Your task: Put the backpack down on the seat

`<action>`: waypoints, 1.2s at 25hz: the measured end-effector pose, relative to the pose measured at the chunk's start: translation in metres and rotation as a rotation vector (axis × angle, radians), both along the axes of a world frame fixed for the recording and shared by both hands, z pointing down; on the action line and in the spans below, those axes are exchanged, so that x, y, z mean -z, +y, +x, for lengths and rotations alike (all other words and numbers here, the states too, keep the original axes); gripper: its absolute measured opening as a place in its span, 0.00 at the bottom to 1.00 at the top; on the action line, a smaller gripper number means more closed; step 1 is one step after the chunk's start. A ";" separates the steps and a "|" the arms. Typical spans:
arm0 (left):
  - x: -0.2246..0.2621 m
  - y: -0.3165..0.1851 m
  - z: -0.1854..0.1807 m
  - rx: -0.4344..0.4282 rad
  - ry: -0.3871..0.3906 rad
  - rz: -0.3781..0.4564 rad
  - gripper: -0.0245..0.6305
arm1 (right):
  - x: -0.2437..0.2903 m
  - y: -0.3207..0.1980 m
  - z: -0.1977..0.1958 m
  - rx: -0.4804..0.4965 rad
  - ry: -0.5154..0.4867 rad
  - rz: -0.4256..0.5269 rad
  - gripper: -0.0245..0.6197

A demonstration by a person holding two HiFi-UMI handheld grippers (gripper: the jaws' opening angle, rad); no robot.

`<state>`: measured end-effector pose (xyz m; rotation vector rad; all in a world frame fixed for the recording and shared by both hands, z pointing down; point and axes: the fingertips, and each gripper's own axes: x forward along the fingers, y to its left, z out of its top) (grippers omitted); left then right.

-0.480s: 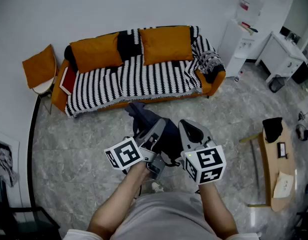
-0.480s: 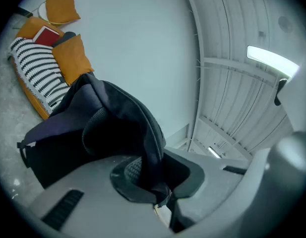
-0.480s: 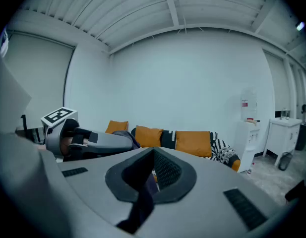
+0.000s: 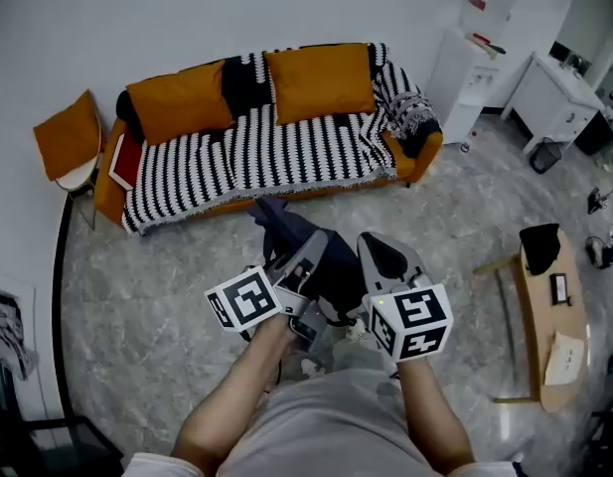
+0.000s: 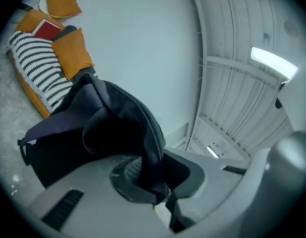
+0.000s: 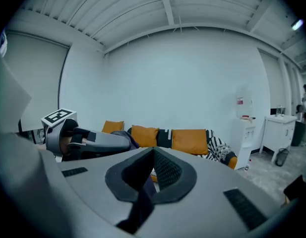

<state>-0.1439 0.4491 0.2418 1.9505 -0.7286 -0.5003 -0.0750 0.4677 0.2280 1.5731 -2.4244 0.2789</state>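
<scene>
Backpack (image 4: 321, 261) hangs between both grippers above the floor (image 4: 147, 296), short of the sofa seat (image 4: 266, 162) and not yet over it. Left gripper (image 4: 308, 256) jaws are pinched nearly together on a fold of the bag's dark fabric. Right gripper (image 4: 379, 254) jaws are closed on a thin dark strap, apparently part of the bag.

Risk: both holds are narrow pinches on soft material, so the load may slip and drop to the floor.

Risk: a release near the seat's front edge may let the bag slide off the striped cover.
</scene>
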 end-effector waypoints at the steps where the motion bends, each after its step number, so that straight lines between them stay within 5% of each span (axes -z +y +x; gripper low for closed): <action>1: 0.000 -0.002 0.000 -0.003 -0.002 0.001 0.08 | -0.001 -0.003 0.000 -0.002 -0.004 -0.001 0.04; 30: -0.031 -0.173 0.074 0.031 -0.068 -0.039 0.08 | -0.036 -0.186 0.079 0.085 -0.057 -0.064 0.04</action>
